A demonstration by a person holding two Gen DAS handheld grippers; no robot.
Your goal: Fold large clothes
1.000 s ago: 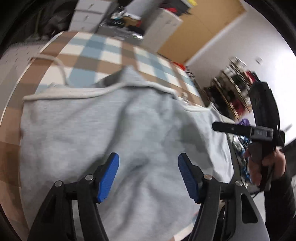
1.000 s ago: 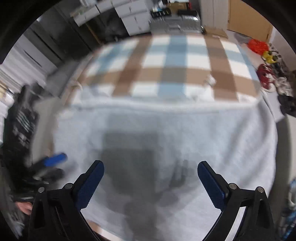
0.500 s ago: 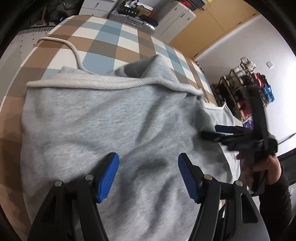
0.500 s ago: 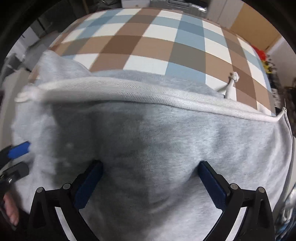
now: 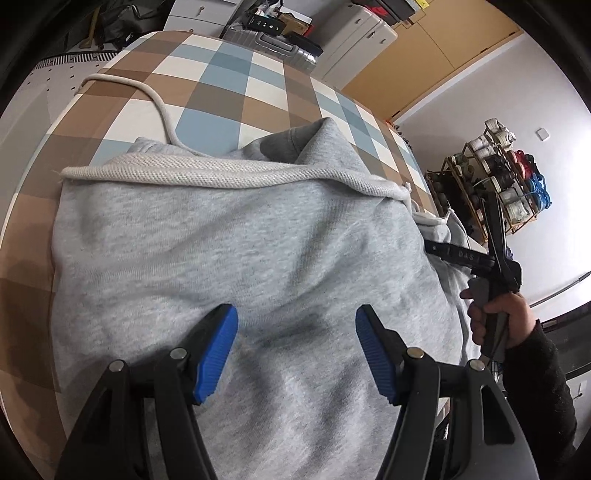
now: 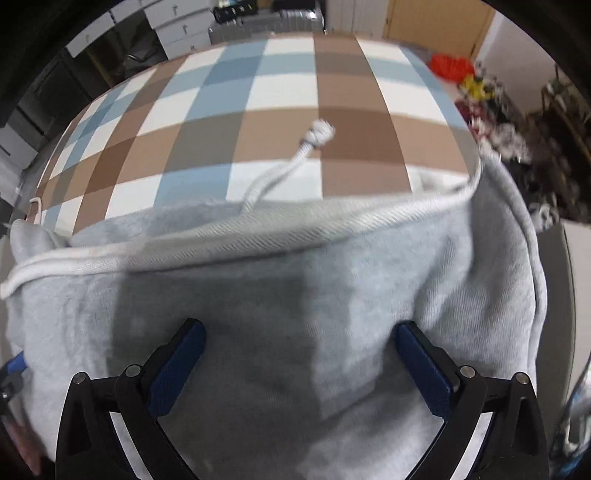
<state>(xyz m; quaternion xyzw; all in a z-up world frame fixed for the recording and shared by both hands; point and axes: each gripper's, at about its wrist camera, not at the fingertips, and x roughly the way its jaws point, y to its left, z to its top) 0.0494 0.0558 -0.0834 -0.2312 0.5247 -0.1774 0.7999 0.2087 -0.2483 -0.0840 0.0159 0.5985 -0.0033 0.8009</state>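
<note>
A large grey hoodie (image 5: 229, 240) lies spread on a checked blue, brown and white tablecloth (image 5: 236, 74). Its white-trimmed hem (image 5: 221, 173) runs across the far side, and a white drawstring (image 5: 155, 99) trails onto the cloth. My left gripper (image 5: 295, 343) is open and empty, low over the grey fabric. My right gripper (image 6: 299, 365) is open and empty, close over the same hoodie (image 6: 258, 295); it also shows in the left wrist view (image 5: 491, 254) at the hoodie's right edge. A knotted drawstring end (image 6: 319, 134) lies on the cloth.
The checked table (image 6: 295, 92) extends beyond the hoodie. White drawers and a suitcase (image 5: 273, 33) stand behind it. A wire rack of spools (image 5: 498, 177) stands at the right near a white wall.
Both grippers have moved lower and closer to the hoodie. The right gripper has come in against the hoodie's right edge. Both stay open.
</note>
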